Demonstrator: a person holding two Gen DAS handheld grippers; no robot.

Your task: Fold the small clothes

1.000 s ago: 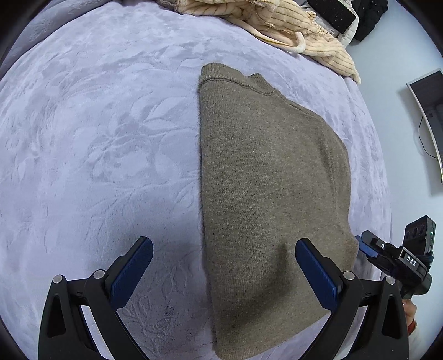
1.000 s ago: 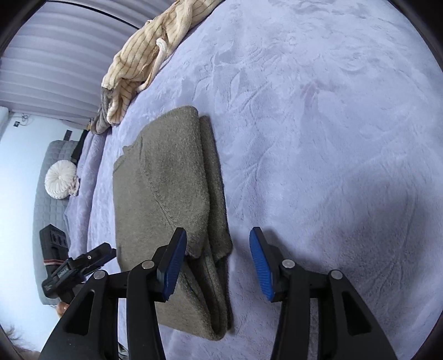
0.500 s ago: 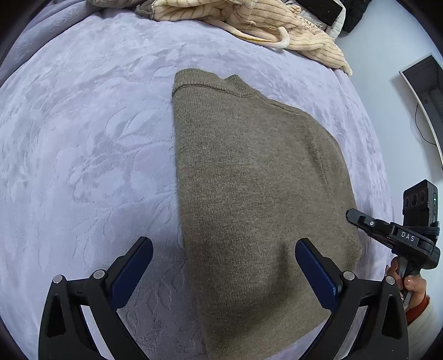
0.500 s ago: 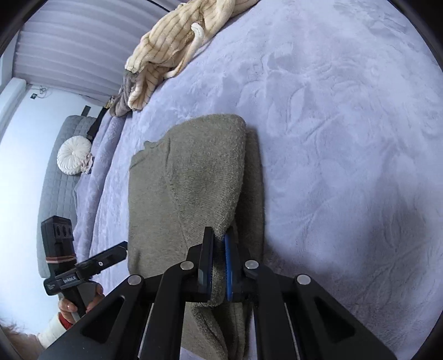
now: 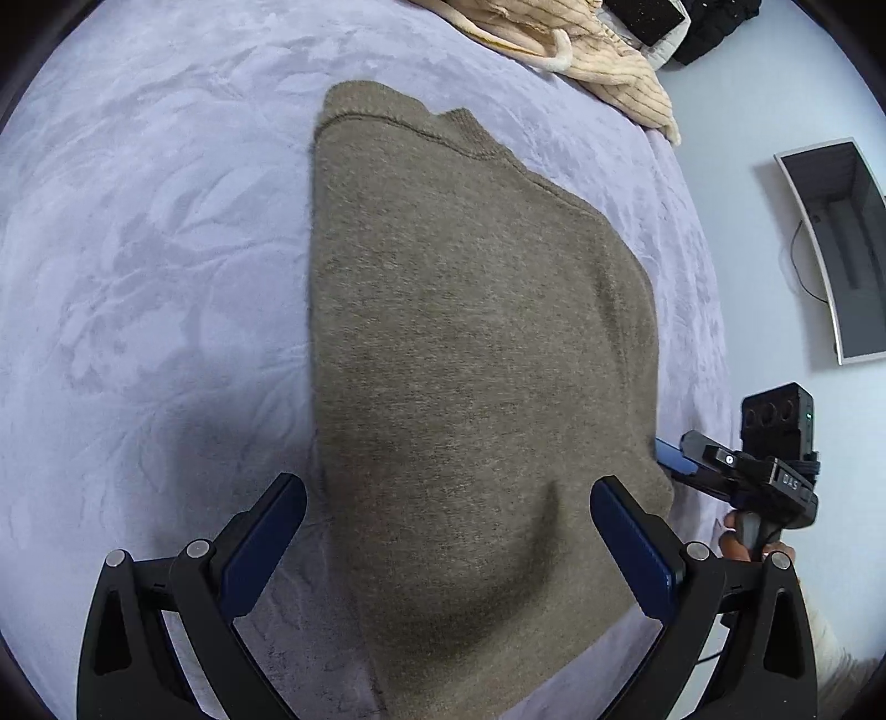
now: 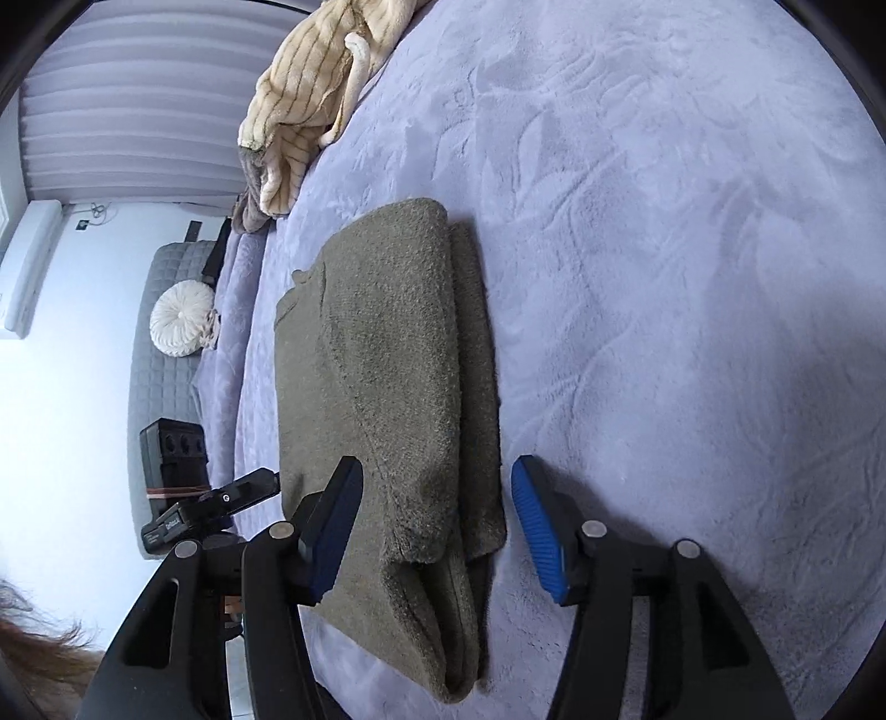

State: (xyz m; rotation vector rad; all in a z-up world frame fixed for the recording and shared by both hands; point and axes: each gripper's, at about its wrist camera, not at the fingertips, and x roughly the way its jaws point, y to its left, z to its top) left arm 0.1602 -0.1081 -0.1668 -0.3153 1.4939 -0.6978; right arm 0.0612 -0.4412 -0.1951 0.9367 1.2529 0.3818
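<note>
both grippers, left gripper [image 5: 447, 545] and right gripper [image 6: 437, 526], hang spread apart over the folded olive sweater [image 5: 470, 360], the right's jaws just having opened.

The folded sweater [image 5: 476, 354] lies on the bed [image 5: 155, 266], filling the middle of the left wrist view down to its bottom edge. A heap of clothes [image 5: 581, 50] sits behind it at the upper right. The left tongs [image 5: 447, 545] straddle its near end; the right tongs [image 6: 437, 531] straddle its folded edge.
</note>
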